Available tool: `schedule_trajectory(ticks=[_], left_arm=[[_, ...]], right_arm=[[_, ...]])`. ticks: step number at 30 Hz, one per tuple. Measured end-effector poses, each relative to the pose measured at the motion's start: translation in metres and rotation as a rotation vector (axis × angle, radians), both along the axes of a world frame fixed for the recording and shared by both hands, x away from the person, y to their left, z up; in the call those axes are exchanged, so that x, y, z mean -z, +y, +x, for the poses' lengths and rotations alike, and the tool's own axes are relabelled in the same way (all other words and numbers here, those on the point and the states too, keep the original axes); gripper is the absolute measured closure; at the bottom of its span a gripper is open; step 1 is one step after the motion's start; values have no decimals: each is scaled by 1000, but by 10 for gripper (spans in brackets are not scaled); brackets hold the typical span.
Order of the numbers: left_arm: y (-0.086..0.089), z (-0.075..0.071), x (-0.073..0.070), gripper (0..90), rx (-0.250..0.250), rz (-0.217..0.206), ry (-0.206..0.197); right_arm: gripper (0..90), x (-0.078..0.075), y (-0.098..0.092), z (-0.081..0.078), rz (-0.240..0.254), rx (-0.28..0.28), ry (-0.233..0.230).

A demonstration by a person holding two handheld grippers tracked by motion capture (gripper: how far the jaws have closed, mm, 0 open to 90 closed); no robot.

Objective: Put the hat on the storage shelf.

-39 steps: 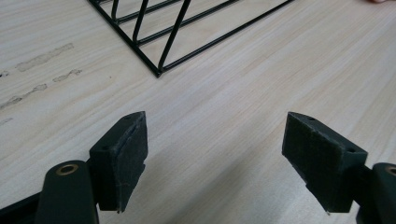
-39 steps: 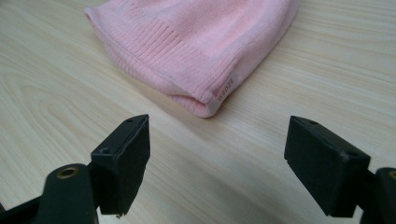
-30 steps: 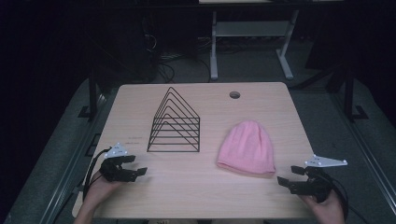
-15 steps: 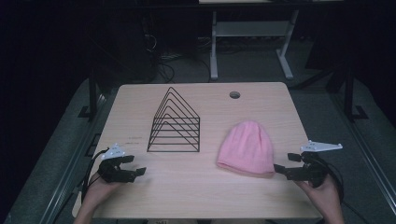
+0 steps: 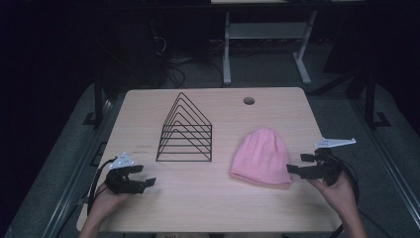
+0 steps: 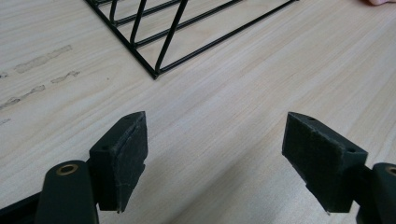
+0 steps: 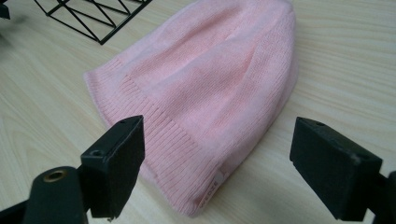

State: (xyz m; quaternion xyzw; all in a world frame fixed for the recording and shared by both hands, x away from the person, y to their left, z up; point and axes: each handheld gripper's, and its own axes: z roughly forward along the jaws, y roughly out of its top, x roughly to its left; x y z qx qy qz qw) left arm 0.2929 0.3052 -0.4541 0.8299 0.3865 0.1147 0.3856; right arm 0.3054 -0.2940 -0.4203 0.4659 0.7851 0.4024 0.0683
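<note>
A pink knitted beanie [image 5: 261, 156] lies flat on the wooden table [image 5: 208, 208], right of centre; the right gripper view shows its ribbed cuff [image 7: 187, 154] close up. My right gripper [image 5: 297, 164] is open just right of the beanie's cuff corner, jaws wide apart and nothing between them [image 7: 217, 172]. A black wire triangular rack [image 5: 187, 130] stands in the middle of the table. My left gripper [image 5: 146, 179] rests open at the front left, a short way before the rack's corner [image 6: 154, 72], empty [image 6: 215, 158].
A round cable hole [image 5: 248, 100] sits near the table's far edge. Behind the table are a white metal stand [image 5: 262, 34] and cables on a dark floor. Bare wood lies between the two grippers along the front edge.
My right gripper has moved forward and left, from the front right corner up to the beanie's cuff. The left gripper has barely shifted.
</note>
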Motion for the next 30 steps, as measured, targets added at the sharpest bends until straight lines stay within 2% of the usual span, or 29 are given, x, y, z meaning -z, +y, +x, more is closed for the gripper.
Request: schedule_trajectory(ticks=[9, 11, 14, 15, 18, 19, 20, 24, 30], left_arm=[[3, 2, -1, 223, -14, -23, 0], [4, 4, 0, 223, -16, -18, 2], [4, 5, 1, 223, -12, -6, -7], [3, 4, 0, 223, 7, 14, -9], [0, 4, -1, 223, 12, 8, -15], [0, 4, -2, 223, 23, 19, -17], [-2, 3, -2, 223, 20, 9, -19], [-1, 4, -1, 223, 30, 16, -11], [2, 6, 0, 223, 14, 0, -8]], right_arm=[[170, -10, 9, 25, -18, -36, 18], [170, -12, 12, 37, -30, -44, 36], [169, -13, 12, 44, -27, -43, 46], [163, -13, 13, 50, -21, -54, 64], [163, -13, 13, 59, -17, -59, 72], [163, -13, 13, 59, -17, -59, 72], [163, -13, 13, 65, -10, -57, 85], [163, -14, 12, 74, -6, -58, 90], [163, -14, 12, 89, -5, -50, 105]])
